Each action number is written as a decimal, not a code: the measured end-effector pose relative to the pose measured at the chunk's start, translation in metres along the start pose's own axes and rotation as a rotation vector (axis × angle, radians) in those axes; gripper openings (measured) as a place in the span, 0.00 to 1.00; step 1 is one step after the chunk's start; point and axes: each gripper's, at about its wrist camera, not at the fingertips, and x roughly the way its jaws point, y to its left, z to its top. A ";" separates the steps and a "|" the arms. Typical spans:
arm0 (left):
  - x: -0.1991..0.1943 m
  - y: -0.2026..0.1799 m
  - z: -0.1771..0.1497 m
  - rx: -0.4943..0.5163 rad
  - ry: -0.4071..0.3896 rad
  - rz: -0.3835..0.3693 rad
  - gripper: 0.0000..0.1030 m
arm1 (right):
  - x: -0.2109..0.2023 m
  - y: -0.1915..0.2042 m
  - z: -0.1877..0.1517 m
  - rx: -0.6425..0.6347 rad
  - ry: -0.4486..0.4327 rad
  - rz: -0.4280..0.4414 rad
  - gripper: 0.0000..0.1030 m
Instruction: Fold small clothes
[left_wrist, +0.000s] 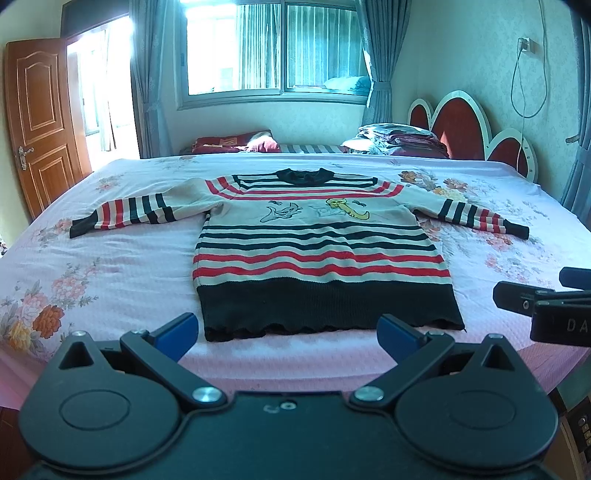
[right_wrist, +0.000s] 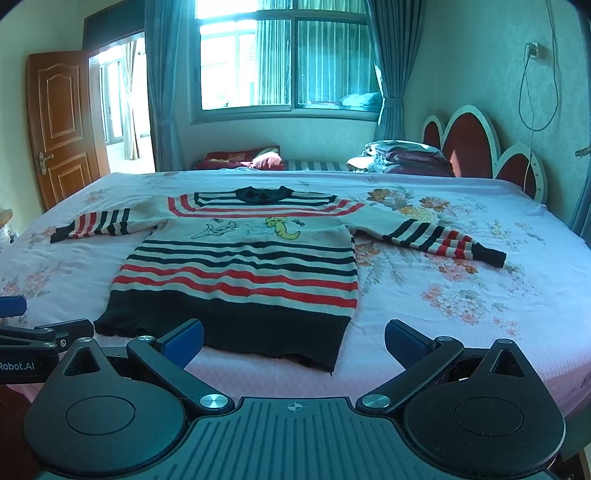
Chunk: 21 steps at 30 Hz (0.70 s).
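Knit, striped sweater lies flat on the bed, just ahead of my spread, empty left fingers and right fingers. I reckon the loose knit could stretch or bunch if I pinch one layer unevenly.

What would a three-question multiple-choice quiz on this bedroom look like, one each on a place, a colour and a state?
1. Where does the sweater lie?
A. flat on the bed
B. on the floor
C. hung on the door

2. What colour is the sweater's hem band?
A. yellow
B. black
C. pink

3. How do the two grippers stand?
A. both shut on the sweater
B. one open, one shut
C. both open, holding nothing

Answers: 1 A, it is spread on the floral sheet with both sleeves out. 2 B, the wide band nearest the cameras is black. 3 C, the left gripper and right gripper each show blue pads wide apart, short of the hem.
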 end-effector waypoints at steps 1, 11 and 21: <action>-0.001 -0.001 0.001 0.000 0.000 0.002 1.00 | 0.000 0.001 0.000 -0.001 -0.001 0.002 1.00; -0.006 -0.004 0.000 -0.007 -0.010 0.009 1.00 | 0.001 0.004 0.000 -0.004 -0.001 0.008 1.00; -0.006 -0.004 0.000 -0.006 -0.009 0.008 1.00 | 0.001 0.002 0.000 -0.001 0.000 0.008 1.00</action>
